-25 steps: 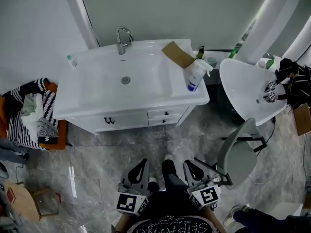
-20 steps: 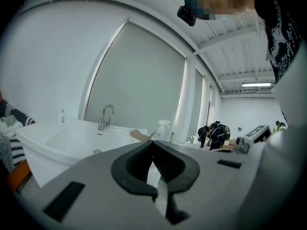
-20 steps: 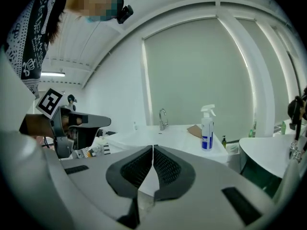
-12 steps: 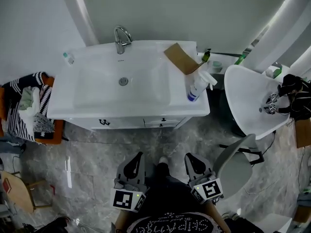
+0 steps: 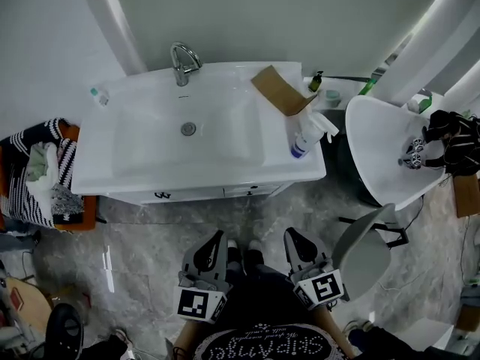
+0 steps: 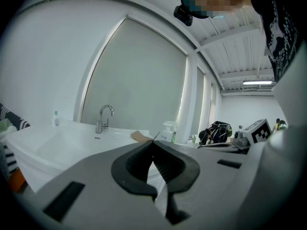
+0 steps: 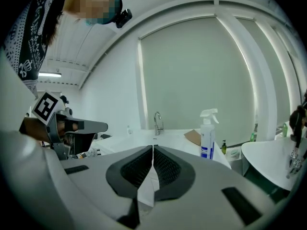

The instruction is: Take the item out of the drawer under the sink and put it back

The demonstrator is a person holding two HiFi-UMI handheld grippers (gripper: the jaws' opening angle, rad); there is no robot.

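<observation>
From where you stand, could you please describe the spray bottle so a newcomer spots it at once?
Find the rectangular white vanity sink. On its right ledge, beside the brown cardboard, stands the spray bottle. It alone has a white trigger head and blue label.

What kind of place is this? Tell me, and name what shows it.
Probably a bathroom, perhaps a mock-up: a white rectangular ceramic washbasin on a white drawer cabinet, a curved chrome tap at its back edge, and a white plastic spray bottle on its rim.
</observation>
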